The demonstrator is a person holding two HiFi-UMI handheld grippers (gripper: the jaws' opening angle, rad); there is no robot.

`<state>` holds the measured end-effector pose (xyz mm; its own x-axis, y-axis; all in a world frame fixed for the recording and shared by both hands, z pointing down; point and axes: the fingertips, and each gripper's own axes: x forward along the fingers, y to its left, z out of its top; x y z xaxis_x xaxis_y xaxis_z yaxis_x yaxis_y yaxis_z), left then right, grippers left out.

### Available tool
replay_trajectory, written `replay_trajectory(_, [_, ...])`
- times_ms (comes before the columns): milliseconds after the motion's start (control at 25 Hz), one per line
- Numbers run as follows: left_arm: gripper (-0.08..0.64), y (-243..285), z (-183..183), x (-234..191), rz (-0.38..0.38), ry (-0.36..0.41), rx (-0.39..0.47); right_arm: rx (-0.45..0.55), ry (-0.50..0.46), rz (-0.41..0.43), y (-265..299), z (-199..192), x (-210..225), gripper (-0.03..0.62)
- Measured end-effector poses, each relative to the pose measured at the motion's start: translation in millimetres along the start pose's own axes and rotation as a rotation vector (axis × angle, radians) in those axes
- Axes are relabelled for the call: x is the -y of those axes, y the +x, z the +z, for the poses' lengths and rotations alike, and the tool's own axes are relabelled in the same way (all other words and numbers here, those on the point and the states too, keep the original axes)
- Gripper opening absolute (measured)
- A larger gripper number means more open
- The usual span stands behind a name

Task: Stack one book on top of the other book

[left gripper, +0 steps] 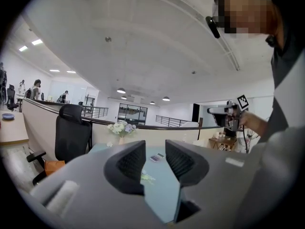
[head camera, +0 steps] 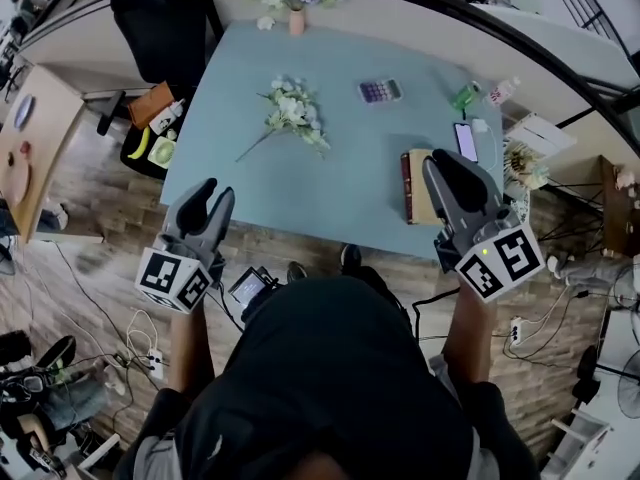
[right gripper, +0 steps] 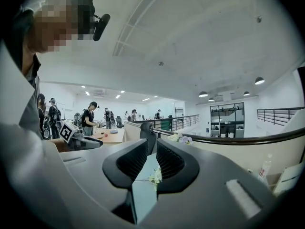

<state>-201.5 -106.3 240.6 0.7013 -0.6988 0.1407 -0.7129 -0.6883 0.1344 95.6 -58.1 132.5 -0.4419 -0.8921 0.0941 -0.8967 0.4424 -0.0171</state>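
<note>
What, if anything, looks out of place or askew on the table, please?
A spray of white flowers lies flat on the table rather than in the vase at the far edge, and one loose bloom sits beside that vase. Nothing looks spilled or broken.

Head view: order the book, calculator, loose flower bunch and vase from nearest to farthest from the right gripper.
1. Book, at the near edge of the table, beside the right gripper.
2. Calculator, farther up the table.
3. Flower bunch, mid-table, to the left.
4. Vase, far edge.
</note>
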Motion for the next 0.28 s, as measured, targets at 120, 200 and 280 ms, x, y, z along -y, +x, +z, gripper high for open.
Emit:
replay_trajectory(120, [0.176, -1.9, -0.2, 2.9, -0.02, 0.003, -0.008, 0.001, 0.004, -0.016, -3.2, -0.2, -2.9, 0.063])
replay_trajectory(200, [0.176, -6.1, -1.7, 5.6, -0.031, 0.001, -0.009, -0.001, 0.006, -0.023, -6.4, -0.1, -6.5, 0.063])
replay_trajectory(280, [0.176, -11.4, -4.1, 8.6, -0.041, -0.001, -0.009, -0.003, 0.008, -0.03, -10.5, -0.3, -10.8, 0.063])
